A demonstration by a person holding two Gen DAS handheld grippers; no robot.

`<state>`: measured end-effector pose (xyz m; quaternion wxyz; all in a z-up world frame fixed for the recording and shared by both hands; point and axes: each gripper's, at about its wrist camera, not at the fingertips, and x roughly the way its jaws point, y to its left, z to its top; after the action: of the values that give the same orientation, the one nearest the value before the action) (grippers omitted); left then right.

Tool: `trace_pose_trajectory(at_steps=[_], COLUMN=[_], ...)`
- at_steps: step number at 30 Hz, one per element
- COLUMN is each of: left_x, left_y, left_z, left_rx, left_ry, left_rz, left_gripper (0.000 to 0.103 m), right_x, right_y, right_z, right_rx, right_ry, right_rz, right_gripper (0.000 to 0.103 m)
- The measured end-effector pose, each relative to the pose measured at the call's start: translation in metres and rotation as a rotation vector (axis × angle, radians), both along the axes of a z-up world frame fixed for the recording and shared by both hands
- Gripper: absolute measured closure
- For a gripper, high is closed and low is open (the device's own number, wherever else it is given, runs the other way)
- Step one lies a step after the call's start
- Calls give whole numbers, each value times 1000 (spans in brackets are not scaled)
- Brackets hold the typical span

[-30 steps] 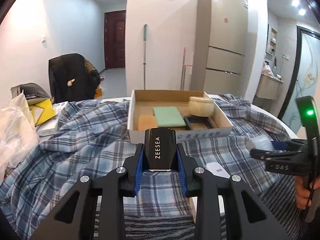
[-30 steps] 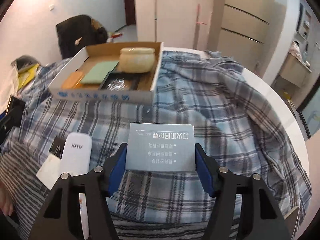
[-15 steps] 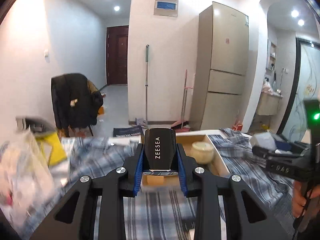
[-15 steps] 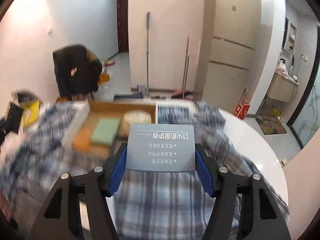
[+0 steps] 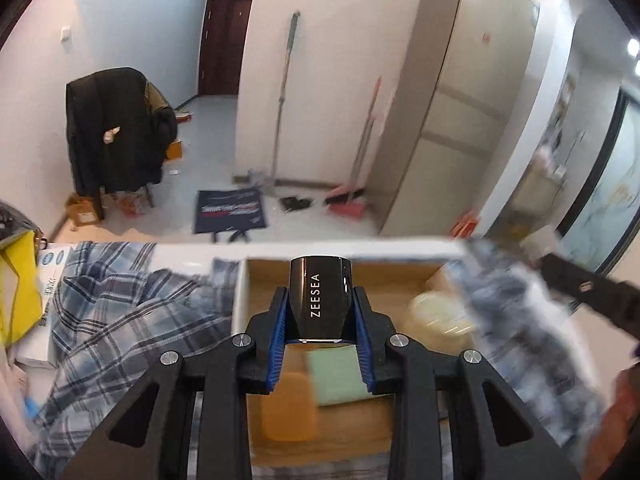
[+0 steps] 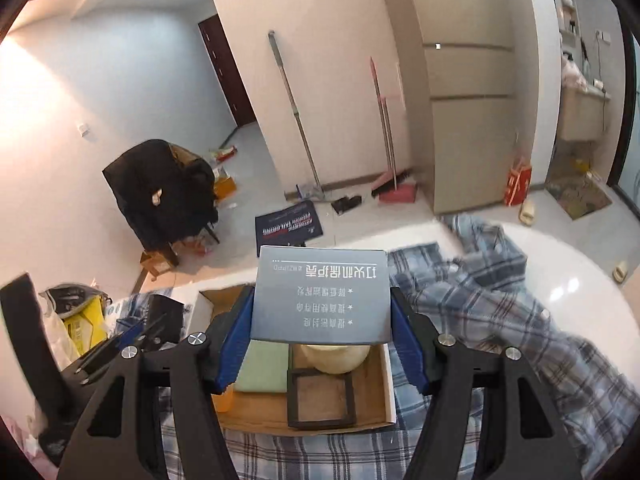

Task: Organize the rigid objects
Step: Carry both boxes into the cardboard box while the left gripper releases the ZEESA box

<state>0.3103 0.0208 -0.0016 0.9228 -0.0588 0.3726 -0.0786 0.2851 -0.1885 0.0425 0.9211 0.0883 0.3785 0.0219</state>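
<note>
My left gripper [image 5: 320,320] is shut on a black ZEESEA case [image 5: 320,298] and holds it above the open cardboard box [image 5: 241,300]. In the box lie an orange pad [image 5: 286,404], a green pad [image 5: 338,374] and a cream round jar [image 5: 436,314]. My right gripper [image 6: 320,320] is shut on a grey-blue printed box [image 6: 322,294], held over the same cardboard box [image 6: 386,392], above the green pad [image 6: 262,366], the cream jar [image 6: 334,358] and a black square tray [image 6: 320,398].
A plaid cloth [image 5: 120,312] covers the round white table [image 6: 568,264]. A yellow bag [image 5: 18,284] and papers lie at the left. Beyond the table are a chair with a black coat [image 5: 116,132], a mop, a broom and a fridge [image 5: 472,108].
Both grippers have lifted and moved forward from the near cloth to above the cardboard box, still holding their items. The view now looks down into the box.
</note>
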Motion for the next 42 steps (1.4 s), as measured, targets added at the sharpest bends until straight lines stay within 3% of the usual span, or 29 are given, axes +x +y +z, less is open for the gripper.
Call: trace_pose_trajectory(at_steps=[4, 7, 15, 39, 40, 41, 42], left_x=[18, 23, 16, 24, 22, 19, 16], left_y=[9, 4, -23, -18, -17, -15, -13], left_z=[-30, -41, -51, -66, -60, -55, -49], left_rx=[-38, 22, 117, 116, 99, 87, 77], left_ry=[73, 100, 123, 125, 104, 88, 66], left_rz=[14, 12, -10, 40, 36, 35, 40], left_gripper=[71, 71, 71, 70, 69, 54, 30], right_x=[14, 18, 18, 20, 20, 20, 19], right_y=[-15, -26, -32, -17, -17, -17, -17], right_z=[-23, -33, -34, -44, -43, -42, -41], right_rx=[19, 6, -34, -95, -94, -91, -91], right_ry=[60, 84, 83, 103, 103, 99, 95], right_rz=[-23, -58, -79, -41, -40, -38, -36], right_gripper=[40, 40, 40, 40, 40, 40, 40])
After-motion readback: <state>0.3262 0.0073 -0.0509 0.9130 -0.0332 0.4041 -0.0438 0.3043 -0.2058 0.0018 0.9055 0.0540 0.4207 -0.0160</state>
